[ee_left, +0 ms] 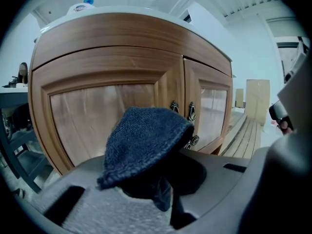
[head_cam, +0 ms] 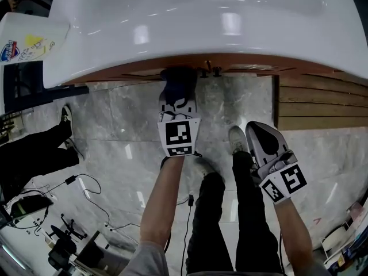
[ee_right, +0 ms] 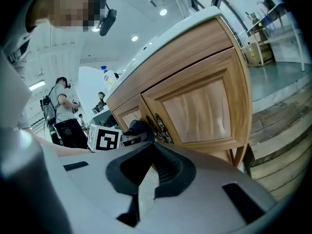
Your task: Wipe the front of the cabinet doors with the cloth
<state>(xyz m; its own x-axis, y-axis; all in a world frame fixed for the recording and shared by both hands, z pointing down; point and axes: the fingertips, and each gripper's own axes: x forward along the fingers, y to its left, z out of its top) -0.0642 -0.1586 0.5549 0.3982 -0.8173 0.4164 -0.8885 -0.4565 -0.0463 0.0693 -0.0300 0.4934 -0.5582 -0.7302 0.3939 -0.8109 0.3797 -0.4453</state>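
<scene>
1. Head view: the left hand-held gripper (head_cam: pixel 176 99) reaches forward under the rim of the white basin (head_cam: pixel 172 27). It carries the dark cloth (head_cam: pixel 179 76) up to the cabinet front, close by the handles (head_cam: pixel 209 71).
2. Left gripper view: its jaws are clamped on the lower part of the cloth. The rest rises in a loose blue hood in front of the doors (ee_left: pixel 97 116), about where the two meet. Whether the cloth already touches the wood cannot be told.
3. Right gripper view: the right hand-held gripper (ee_right: pixel 141 179) has its jaws drawn together with nothing between them. It hangs back from the cabinet, low over the marble floor (head_cam: pixel 126 119), and looks idle.
4. Handling, as a judgement: the cloth is a soft, light, nubbly knit that droops under its own weight.
   - A pinch at one bunched end, as here, leaves a floppy pad.
   - That pad should flatten against the door under light pressure and slide easily on the smooth, glossy wood.
   - It could fold over or snag on the ornate handles.
5. The raised frames round the panels will likely need the pad pressed into their edges. The doors themselves are stiff and should not give. Wiping looks about to begin or barely begun.
</scene>
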